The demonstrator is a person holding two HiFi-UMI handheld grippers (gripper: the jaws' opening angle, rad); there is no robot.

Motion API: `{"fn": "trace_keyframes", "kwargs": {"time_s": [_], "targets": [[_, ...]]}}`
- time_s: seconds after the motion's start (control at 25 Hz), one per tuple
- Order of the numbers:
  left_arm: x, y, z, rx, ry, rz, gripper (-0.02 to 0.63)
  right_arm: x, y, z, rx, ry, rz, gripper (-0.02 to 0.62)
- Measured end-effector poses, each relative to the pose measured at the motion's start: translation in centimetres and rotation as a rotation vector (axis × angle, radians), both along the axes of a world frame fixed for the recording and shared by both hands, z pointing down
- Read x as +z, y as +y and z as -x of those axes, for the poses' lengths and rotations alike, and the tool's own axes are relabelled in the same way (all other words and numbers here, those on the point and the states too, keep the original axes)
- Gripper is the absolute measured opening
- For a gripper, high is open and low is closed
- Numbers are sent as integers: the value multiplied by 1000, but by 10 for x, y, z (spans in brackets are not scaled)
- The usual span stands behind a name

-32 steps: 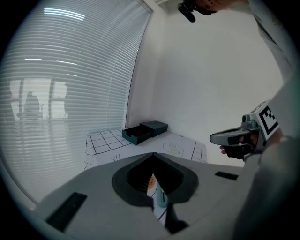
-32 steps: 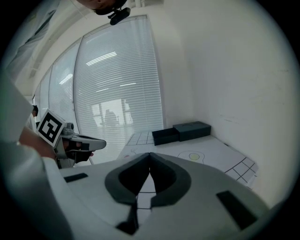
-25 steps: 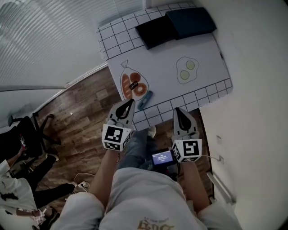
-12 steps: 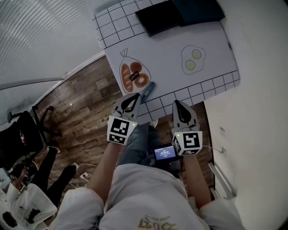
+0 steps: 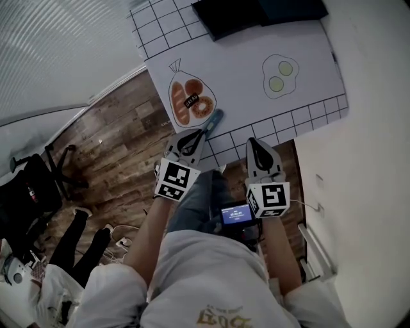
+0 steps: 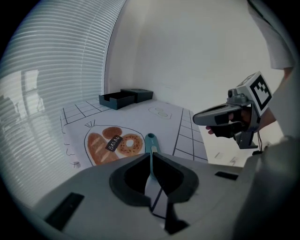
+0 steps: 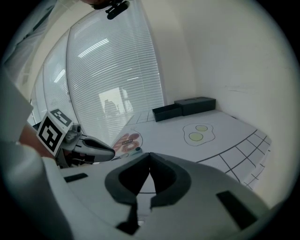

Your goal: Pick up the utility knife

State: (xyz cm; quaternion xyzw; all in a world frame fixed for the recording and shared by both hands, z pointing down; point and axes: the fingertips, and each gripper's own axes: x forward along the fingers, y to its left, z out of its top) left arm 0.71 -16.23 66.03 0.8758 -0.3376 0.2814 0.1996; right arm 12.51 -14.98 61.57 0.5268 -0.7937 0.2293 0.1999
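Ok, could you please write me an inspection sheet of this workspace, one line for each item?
Surface: white table mat with a grid border, a bread drawing and an egg drawing.
Job's things: teal utility knife lying flat beside the bread drawing.
Clutter: two dark boxes at the far edge.
Grippers: left gripper shut, empty, pointing at the knife; right gripper shut, empty.
Cables: white cable near the right gripper; cords on the floor.
Surroundings: wooden floor, blinds, chair, another person.
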Motion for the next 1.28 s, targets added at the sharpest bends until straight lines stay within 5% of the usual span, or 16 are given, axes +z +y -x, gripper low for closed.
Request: {"fn": "trace_keyframes", "kwargs": {"time_s": [0.12, 0.28, 0.56, 0.72, 1.28], "targets": [[6, 2, 0, 19, -19, -11, 11, 3, -1, 1, -5, 0, 11, 8], [9, 7, -9, 87, -44, -8, 126, 6, 4, -1, -3, 6, 25, 6], [16, -3, -21, 123, -115, 27, 193, 8, 8, -4, 4, 18, 42, 8], [26, -7, -23, 118, -179, 32, 202, 12, 9, -7, 17, 22, 55, 6], [27, -8, -20, 161, -209, 64, 144, 9, 6, -4, 25, 20, 54, 8]]}}
